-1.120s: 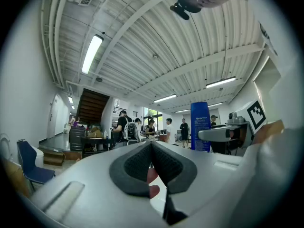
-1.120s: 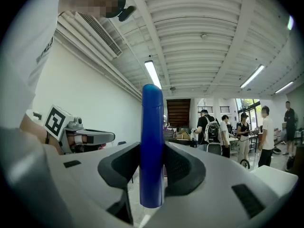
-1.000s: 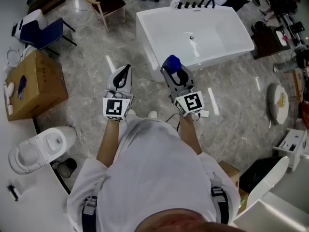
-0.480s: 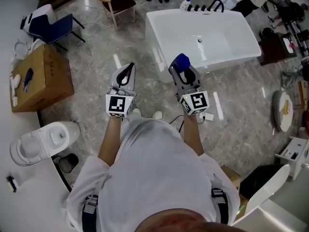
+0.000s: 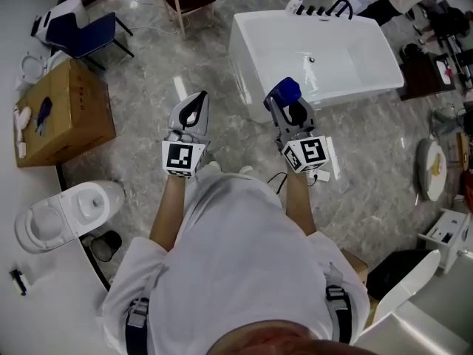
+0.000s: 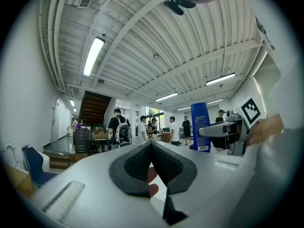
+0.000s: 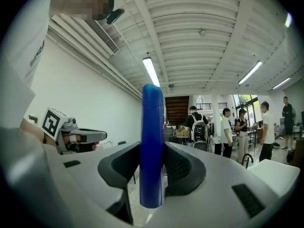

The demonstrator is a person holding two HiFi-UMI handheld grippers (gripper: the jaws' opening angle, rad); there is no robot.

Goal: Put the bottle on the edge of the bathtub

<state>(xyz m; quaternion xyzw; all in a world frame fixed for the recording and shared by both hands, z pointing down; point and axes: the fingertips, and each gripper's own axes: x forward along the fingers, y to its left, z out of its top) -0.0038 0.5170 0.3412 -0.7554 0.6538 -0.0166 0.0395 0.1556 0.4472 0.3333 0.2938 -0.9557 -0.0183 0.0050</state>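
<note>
Right tongs grasping blue bottle | left tongs clenched | label unreadable

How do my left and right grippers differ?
The right gripper clamps an upright blue bottle; the left gripper holds nothing. The left gripper's jaws meet; the right gripper's are held apart by the bottle. The right gripper sits nearer the bathtub than the left gripper. Both carry marker cubes.

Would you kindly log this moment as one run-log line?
right gripper: shut on blue bottle | left gripper: shut, empty | bathtub: bottle not yet on edge
</note>
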